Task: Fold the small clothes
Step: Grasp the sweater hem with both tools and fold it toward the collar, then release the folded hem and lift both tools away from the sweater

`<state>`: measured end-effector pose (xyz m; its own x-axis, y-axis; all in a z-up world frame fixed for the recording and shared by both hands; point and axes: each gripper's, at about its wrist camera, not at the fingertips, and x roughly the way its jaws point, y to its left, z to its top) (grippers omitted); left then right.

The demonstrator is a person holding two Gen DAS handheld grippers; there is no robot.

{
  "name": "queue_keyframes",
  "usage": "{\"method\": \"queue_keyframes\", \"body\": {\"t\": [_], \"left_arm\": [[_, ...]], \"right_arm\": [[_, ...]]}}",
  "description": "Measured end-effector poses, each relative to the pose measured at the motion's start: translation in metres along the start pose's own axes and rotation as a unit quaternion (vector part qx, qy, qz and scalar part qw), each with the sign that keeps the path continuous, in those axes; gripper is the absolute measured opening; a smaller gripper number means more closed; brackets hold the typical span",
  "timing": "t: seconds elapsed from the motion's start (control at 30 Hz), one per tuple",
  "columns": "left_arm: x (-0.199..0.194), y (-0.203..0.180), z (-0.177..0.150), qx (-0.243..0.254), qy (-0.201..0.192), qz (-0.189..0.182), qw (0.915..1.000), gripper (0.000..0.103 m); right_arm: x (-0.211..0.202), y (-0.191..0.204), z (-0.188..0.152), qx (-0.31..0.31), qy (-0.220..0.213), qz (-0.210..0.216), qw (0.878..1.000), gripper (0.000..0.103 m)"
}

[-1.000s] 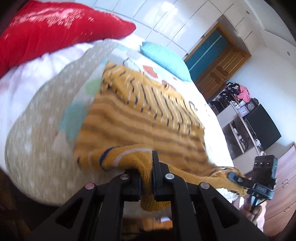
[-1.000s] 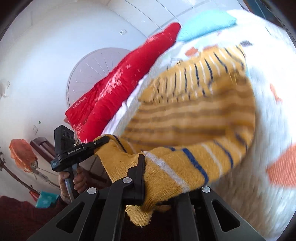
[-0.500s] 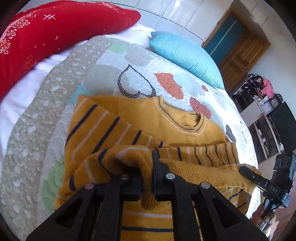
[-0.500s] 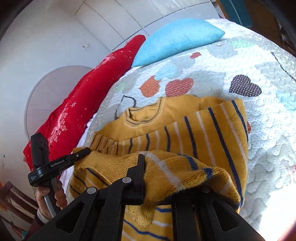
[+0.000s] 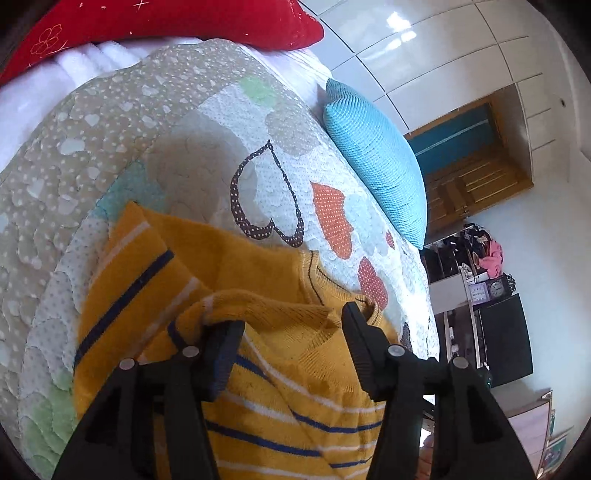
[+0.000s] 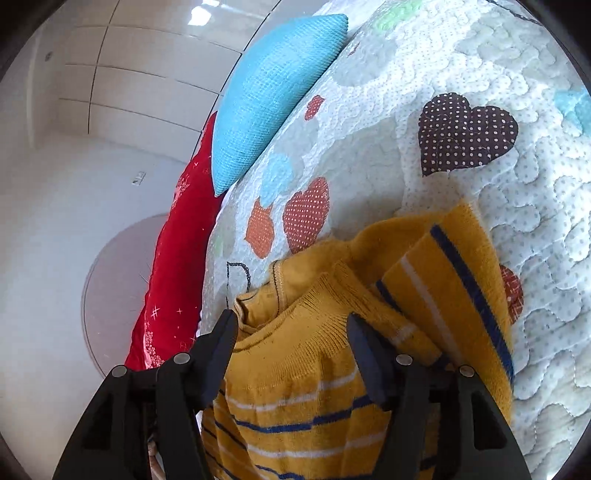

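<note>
A small mustard-yellow knit sweater point(image 5: 258, 373) with blue and white stripes lies folded over on itself on a quilted bedspread point(image 5: 110, 155). Its ribbed hem lies up near the neckline. My left gripper point(image 5: 291, 328) is open, its fingers standing apart over the folded hem. The sweater also shows in the right wrist view point(image 6: 332, 369). My right gripper point(image 6: 290, 328) is open too, its fingers apart over the hem beside the collar. A folded sleeve point(image 6: 454, 280) lies to the right.
A blue cushion point(image 5: 373, 158) and a red pillow point(image 5: 166, 22) lie at the far side of the bed. The quilt point(image 6: 461, 184) bears heart patches. A wooden door point(image 5: 465, 173) and cluttered shelves point(image 5: 476, 273) stand beyond the bed.
Both grippers carried the sweater's hem up over its body toward the neckline, laid it down, and opened, letting the fabric go.
</note>
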<state>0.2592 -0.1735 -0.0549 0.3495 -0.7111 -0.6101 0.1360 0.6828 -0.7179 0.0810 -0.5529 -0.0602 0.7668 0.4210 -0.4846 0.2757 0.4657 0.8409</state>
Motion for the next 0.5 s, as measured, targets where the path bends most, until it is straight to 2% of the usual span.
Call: {"method": "queue_keyframes", "body": {"t": [0.1, 0.17, 0.23, 0.27, 0.33, 0.4, 0.5], "left_arm": [[-0.002, 0.005, 0.013, -0.026, -0.016, 0.000, 0.9995, 0.060], [-0.011, 0.010, 0.025, -0.049, -0.050, 0.022, 0.9973, 0.076], [-0.018, 0.014, 0.034, -0.061, -0.070, 0.040, 0.9949, 0.077], [-0.021, 0.015, 0.037, -0.060, -0.068, 0.044, 0.9949, 0.077], [-0.030, 0.010, 0.037, -0.041, -0.063, 0.057, 0.9955, 0.077], [-0.042, -0.001, 0.028, 0.006, -0.067, 0.092, 0.9935, 0.077], [-0.054, -0.017, 0.003, 0.094, -0.057, 0.154, 0.9820, 0.077]], "right_arm": [[0.007, 0.015, 0.004, -0.045, 0.001, -0.040, 0.998, 0.066], [0.012, 0.024, 0.003, -0.079, 0.005, -0.071, 0.994, 0.066], [0.015, 0.032, 0.002, -0.110, 0.008, -0.099, 0.989, 0.066], [0.017, 0.036, 0.002, -0.123, 0.009, -0.111, 0.986, 0.066], [0.015, 0.045, 0.001, -0.150, 0.001, -0.129, 0.980, 0.066], [0.004, 0.053, -0.003, -0.173, -0.012, -0.138, 0.975, 0.066], [-0.019, 0.065, -0.016, -0.210, -0.028, -0.150, 0.966, 0.066]]}}
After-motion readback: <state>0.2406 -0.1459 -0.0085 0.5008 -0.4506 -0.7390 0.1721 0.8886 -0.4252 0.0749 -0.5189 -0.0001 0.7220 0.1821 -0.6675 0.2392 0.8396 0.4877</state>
